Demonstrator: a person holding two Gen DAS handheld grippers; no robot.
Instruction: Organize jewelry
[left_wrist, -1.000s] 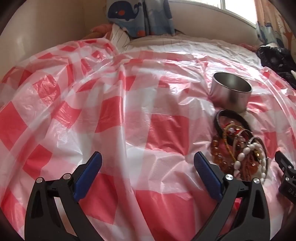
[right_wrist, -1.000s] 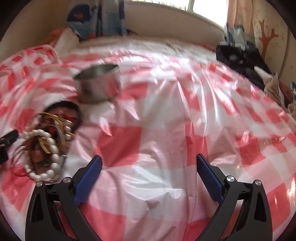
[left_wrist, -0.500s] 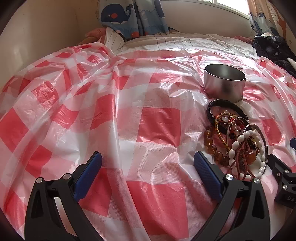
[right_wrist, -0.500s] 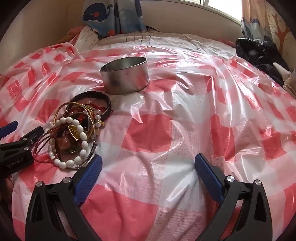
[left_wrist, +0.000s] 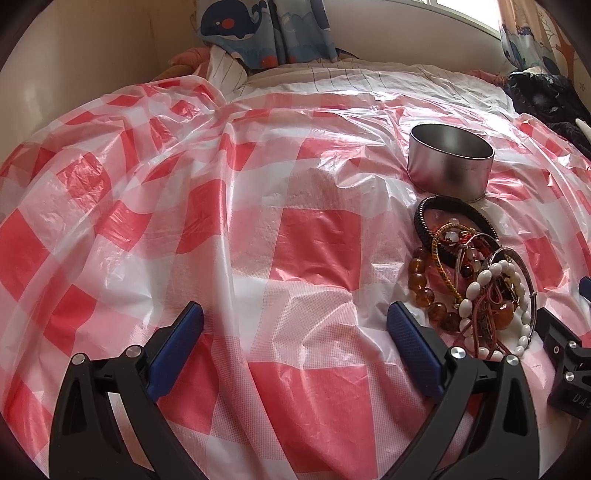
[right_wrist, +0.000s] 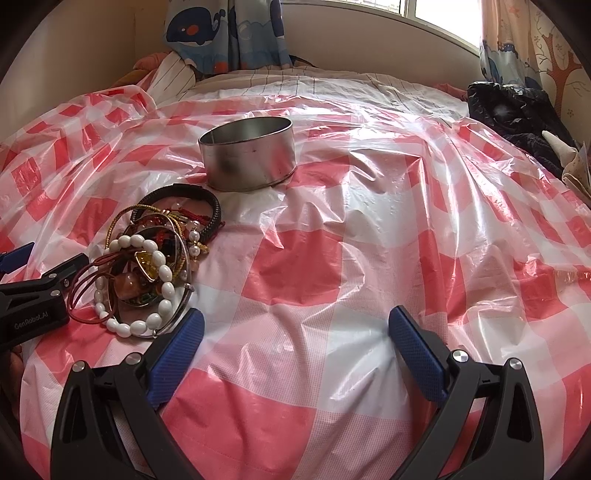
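A tangled pile of bracelets (left_wrist: 476, 273) lies on the red-and-white checked plastic sheet (left_wrist: 317, 243): a black braided band, amber beads, white beads, red cords. It also shows in the right wrist view (right_wrist: 147, 258). A round metal tin (left_wrist: 450, 162) stands empty just beyond the pile, also in the right wrist view (right_wrist: 247, 157). My left gripper (left_wrist: 295, 332) is open and empty, left of the pile. My right gripper (right_wrist: 295, 332) is open and empty, right of the pile; its left fingertip (right_wrist: 184, 332) is close to the white beads.
The sheet covers a bed and is wrinkled. A striped pillow (right_wrist: 173, 77) and whale-print curtain (right_wrist: 221, 29) are at the back. Dark clothing (right_wrist: 517, 107) lies at the far right. The left gripper's body (right_wrist: 33, 295) sits left of the pile in the right wrist view.
Both grippers have tilted and shifted so the pile and tin sit nearer and clearer in each view. Jaws stay open. The jewelry and tin have not moved.
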